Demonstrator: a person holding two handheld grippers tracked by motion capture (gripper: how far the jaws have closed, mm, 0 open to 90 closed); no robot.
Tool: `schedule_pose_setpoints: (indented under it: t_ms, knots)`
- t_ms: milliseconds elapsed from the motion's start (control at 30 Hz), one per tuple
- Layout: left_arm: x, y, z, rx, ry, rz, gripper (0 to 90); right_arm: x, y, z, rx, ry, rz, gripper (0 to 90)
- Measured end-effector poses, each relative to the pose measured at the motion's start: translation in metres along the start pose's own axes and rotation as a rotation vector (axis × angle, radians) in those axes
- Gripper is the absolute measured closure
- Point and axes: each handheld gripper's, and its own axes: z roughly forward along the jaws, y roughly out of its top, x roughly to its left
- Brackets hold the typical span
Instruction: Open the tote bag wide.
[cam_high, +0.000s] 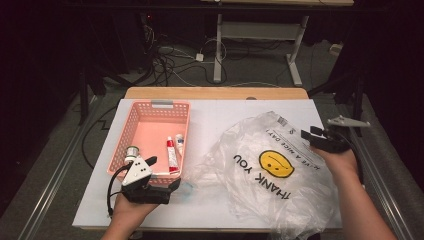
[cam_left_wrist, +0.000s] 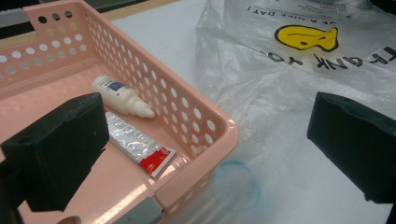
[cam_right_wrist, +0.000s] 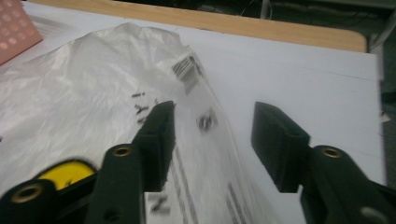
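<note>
A clear plastic bag (cam_high: 265, 170) with a yellow smiley face and "THANK YOU" print lies crumpled on the white table's right half. My right gripper (cam_high: 310, 133) hovers at the bag's far right edge, jaws open. In the right gripper view, my right gripper (cam_right_wrist: 212, 126) has the bag's barcode edge (cam_right_wrist: 187, 74) lying below the gap between its jaws. My left gripper (cam_high: 162, 172) is open at the near right corner of a pink basket (cam_high: 145, 107). The basket holds a red-and-white tube (cam_left_wrist: 135, 144), a small white bottle (cam_left_wrist: 119, 95) and a round-capped jar (cam_high: 131, 151).
A faint blue ring (cam_left_wrist: 233, 184) shows on the table beside the basket's corner. The white table top (cam_high: 225, 107) has a wooden edge (cam_high: 215, 93) at the back. Cables and a desk frame (cam_high: 260, 30) sit on the floor beyond it.
</note>
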Motion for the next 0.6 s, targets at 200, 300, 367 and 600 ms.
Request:
schedule_pose_setpoints:
  t_ms: [200, 300, 367, 600]
  knots:
    - [0.001, -0.001, 0.001, -0.001, -0.014, -0.003, 0.0, -0.006, 0.022, 0.057, 0.092, -0.009, 0.012, 36.3]
    - [0.000, 0.000, 0.003, 0.001, -0.019, 0.002, 0.0, -0.007, 0.023, 0.078, 0.155, -0.008, 0.004, 34.8]
    - [-0.001, 0.000, 0.004, 0.007, -0.023, 0.006, 0.0, -0.008, 0.018, 0.090, 0.196, -0.015, -0.001, 35.0]
    - [-0.003, 0.001, 0.004, 0.004, -0.025, 0.012, 0.0, 0.002, 0.005, 0.100, 0.251, -0.033, -0.089, 84.6]
